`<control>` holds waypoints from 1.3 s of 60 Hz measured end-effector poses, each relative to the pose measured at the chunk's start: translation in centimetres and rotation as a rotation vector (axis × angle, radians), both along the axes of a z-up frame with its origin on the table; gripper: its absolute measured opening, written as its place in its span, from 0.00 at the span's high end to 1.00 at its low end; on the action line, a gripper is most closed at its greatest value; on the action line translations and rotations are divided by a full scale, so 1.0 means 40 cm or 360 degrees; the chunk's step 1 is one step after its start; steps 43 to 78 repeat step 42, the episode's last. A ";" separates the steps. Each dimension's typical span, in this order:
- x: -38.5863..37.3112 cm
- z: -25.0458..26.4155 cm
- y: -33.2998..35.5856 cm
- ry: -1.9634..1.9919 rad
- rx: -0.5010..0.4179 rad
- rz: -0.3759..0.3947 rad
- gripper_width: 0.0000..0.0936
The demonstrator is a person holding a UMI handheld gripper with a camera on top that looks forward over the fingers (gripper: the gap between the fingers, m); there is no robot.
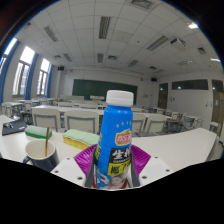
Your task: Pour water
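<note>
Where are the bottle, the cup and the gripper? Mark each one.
bottle (pixel 117 140): gripper view, on its blue label, between the fingers, which press on it.
cup (pixel 41 153): gripper view, on its rim, left of the bottle on the table.
gripper (pixel 117 172): gripper view, midway between its fingertips, at the bottle's base.

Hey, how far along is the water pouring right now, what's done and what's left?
Done: the gripper has its fingers closed on the blue-labelled bottle, held upright. In hand: the bottle sits just right of the paper cup on the white table, not tilted yet. Its white cap looks on. Left: opening it, if needed, then tipping it over the cup. The cup's contents can't be judged.
</note>
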State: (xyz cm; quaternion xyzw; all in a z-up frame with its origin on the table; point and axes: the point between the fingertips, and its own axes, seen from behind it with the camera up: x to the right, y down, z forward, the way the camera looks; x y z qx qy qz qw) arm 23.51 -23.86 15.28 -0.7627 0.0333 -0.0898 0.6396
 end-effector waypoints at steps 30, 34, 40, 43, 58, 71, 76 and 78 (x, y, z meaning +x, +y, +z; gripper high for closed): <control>-0.339 -0.030 -0.422 0.0391 -0.0067 0.0183 0.10; -0.394 -0.027 -0.462 0.0444 -0.0091 0.0202 0.10; -0.455 0.003 -0.472 0.0436 -0.0054 0.0263 0.10; -0.464 0.010 -0.468 0.0414 -0.0047 0.0274 0.10; -0.464 0.010 -0.468 0.0414 -0.0047 0.0274 0.10; -0.464 0.010 -0.468 0.0414 -0.0047 0.0274 0.10; -0.464 0.010 -0.468 0.0414 -0.0047 0.0274 0.10; -0.464 0.010 -0.468 0.0414 -0.0047 0.0274 0.10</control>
